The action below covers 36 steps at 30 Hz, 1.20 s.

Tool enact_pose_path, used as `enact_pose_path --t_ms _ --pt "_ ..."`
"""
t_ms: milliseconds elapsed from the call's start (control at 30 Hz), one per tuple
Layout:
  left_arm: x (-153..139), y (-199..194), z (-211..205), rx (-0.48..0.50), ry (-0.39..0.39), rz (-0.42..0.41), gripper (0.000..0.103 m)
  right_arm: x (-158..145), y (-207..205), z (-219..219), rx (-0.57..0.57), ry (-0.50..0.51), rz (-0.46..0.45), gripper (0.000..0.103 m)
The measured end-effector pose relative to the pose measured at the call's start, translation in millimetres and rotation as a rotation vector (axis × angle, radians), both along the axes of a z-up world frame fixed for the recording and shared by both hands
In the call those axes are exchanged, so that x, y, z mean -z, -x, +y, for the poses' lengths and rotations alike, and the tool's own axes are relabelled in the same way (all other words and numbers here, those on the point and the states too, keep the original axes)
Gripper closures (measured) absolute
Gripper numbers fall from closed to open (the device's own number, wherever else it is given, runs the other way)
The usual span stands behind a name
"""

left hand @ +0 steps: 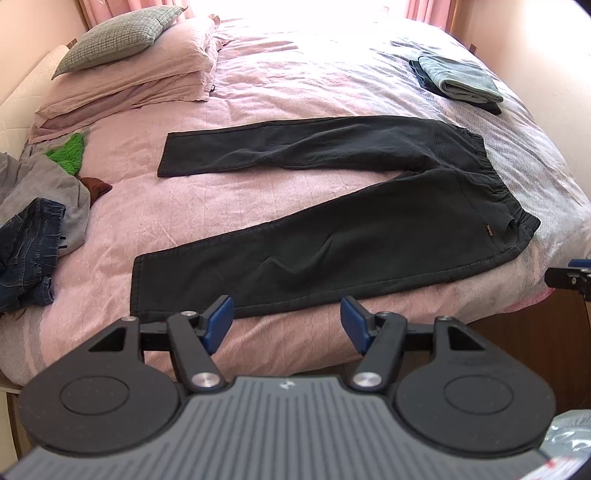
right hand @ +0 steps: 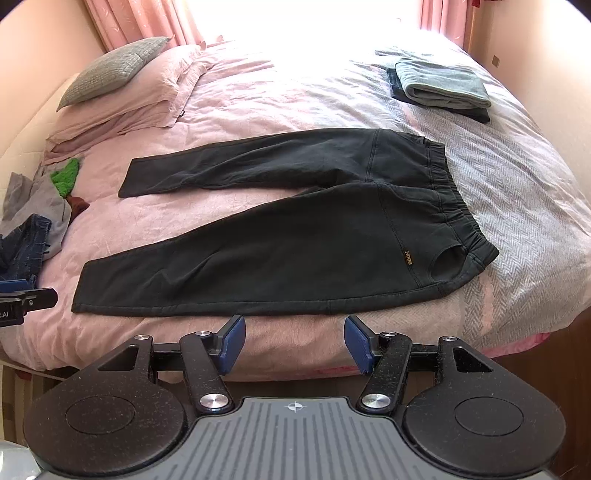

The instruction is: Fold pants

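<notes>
- Two grippers are held above the near edge of the bed (left hand: 258,206); nothing is gripped.
- Black pants (left hand: 332,236) are spread flat on the pink cover, legs splayed to the left, waistband to the right.
- The left gripper (left hand: 287,322) is seen with its jaws apart and empty.
- The right gripper (right hand: 294,341) is likewise parted, just short of the nearer leg's edge.
- Folded clothes (right hand: 441,86) are stacked at the far right.

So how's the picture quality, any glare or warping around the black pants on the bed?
Left wrist view: window glare whitens the bedding's far end; black cotton pants stay sharp. Right wrist view: the same blown-out window, fisheye bowing the pink bedspread's edge.
</notes>
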State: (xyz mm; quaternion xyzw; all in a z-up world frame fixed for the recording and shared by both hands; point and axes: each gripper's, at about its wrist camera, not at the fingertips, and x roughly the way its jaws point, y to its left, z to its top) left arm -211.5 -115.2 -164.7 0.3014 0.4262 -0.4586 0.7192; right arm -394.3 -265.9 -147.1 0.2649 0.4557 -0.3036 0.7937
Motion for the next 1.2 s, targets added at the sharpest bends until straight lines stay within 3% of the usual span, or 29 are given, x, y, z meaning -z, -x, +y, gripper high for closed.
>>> enact_pose_path --t_ms 533,1200 --pt "2 7 38 -0.071 -0.042 -0.015 0.040 -1 14 16 -0.024 -0.020 -0.018 0.046" --pt "3 -8 33 -0.069 -0.042 -0.023 0.039 3 4 11 -0.010 -0.030 -0.022 0.046"
